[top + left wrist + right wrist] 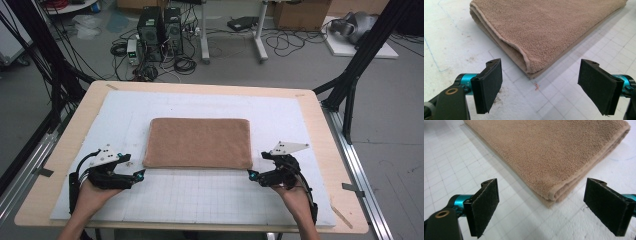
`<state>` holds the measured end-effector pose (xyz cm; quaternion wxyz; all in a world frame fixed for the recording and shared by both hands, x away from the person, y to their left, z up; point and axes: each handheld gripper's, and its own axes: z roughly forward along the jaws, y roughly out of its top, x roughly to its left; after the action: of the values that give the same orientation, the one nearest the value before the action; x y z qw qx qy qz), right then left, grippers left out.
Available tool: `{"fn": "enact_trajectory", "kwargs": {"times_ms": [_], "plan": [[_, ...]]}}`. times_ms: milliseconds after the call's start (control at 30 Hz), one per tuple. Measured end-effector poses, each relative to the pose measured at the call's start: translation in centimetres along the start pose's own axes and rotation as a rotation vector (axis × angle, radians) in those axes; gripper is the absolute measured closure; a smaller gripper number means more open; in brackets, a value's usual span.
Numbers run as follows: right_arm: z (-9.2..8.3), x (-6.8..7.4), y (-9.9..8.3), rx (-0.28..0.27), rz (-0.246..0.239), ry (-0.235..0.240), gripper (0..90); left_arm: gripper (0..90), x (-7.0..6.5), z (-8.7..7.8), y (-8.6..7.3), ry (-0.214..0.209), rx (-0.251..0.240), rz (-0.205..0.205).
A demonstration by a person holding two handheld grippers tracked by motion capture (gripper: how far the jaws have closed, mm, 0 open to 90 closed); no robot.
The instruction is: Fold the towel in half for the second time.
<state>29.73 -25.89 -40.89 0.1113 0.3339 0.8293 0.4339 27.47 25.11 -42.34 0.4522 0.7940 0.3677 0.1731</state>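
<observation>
- Left gripper: jaws stand wide apart, nothing between the pads; in the left gripper view the towel's corner lies just ahead of the gap, not touching either pad.
- Right gripper: jaws likewise spread wide and empty; in the right gripper view the towel's other near corner sits just ahead, clear of both pads.
- Towel: brown, folded into a flat rectangle, lying in the middle of the white gridded mat. Long axis runs left to right across the table; stacked fold layers show at both near corners.
- Key relation: each gripper sits just off one near corner of the towel, tips pointing inward toward it. Both are about equally close, left gripper to the left corner, right gripper to the right.
- Judgement: the next grasp would need a short advance onto a corner, pads straddling the layered edge.
- Room: bare mat on the near side of the towel and on both flanks; the mat's border and the wooden table edge lie well apart from the towel.
</observation>
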Motion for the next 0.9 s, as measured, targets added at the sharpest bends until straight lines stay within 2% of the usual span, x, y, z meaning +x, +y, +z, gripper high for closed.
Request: {"fn": "enact_trajectory", "kwargs": {"times_ms": [300, 600, 900], "plan": [[-1.1, -0.2, -1.3, -0.022, 0.021, -0.026, 12.0, 19.7, 0.0, -0.6, -0.7, -0.003, -0.012, -0.018], [-1.6, -0.4, -3.2, -0.019, 0.058, -0.033, 11.9, 19.7, -0.1, -1.4, -1.4, 0.006, -0.020, -0.020], [-2.8, 0.0, -4.1, -0.044, 0.060, -0.045, 11.9, 19.7, -0.7, -1.8, -2.0, 0.013, -0.024, -0.013]]}}
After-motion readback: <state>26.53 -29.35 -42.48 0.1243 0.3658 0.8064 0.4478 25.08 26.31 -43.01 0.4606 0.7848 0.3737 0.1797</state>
